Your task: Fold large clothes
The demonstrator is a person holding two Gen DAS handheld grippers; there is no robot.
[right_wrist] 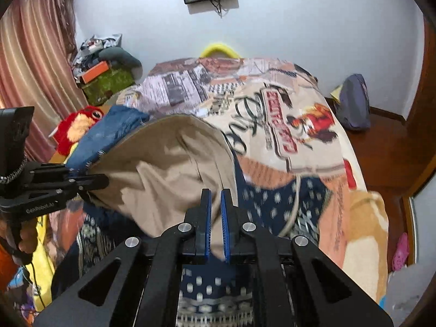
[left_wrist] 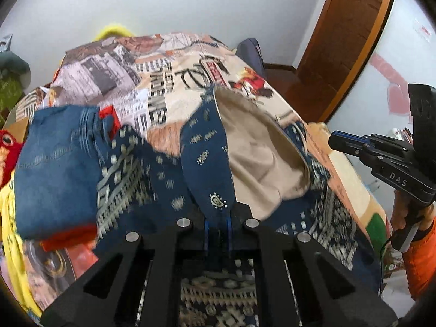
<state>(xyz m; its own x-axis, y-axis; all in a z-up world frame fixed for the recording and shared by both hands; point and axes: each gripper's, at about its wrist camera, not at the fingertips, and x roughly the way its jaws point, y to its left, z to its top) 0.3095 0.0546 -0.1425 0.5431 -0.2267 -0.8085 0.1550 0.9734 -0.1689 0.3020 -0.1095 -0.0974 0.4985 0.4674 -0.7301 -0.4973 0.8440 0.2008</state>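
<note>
Each hand-held gripper, left (left_wrist: 218,224) and right (right_wrist: 215,204), pinches the navy patterned garment (left_wrist: 207,147) above the bed (left_wrist: 169,81).

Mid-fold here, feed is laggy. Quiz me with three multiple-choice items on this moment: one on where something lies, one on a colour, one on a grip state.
1. Where does the folded blue denim garment lie relative to the navy patterned cloth with beige lining?
A. left
B. right
C. underneath

2. What colour is the plush toy by the denim?
A. green
B. red
C. white

3. How is the left gripper?
A. open, empty
B. shut on the cloth
C. out of view

Answers: 1 A, denim sits left in the left wrist view. 2 B, red with orange. 3 B, fingers pinch the navy edge.
</note>
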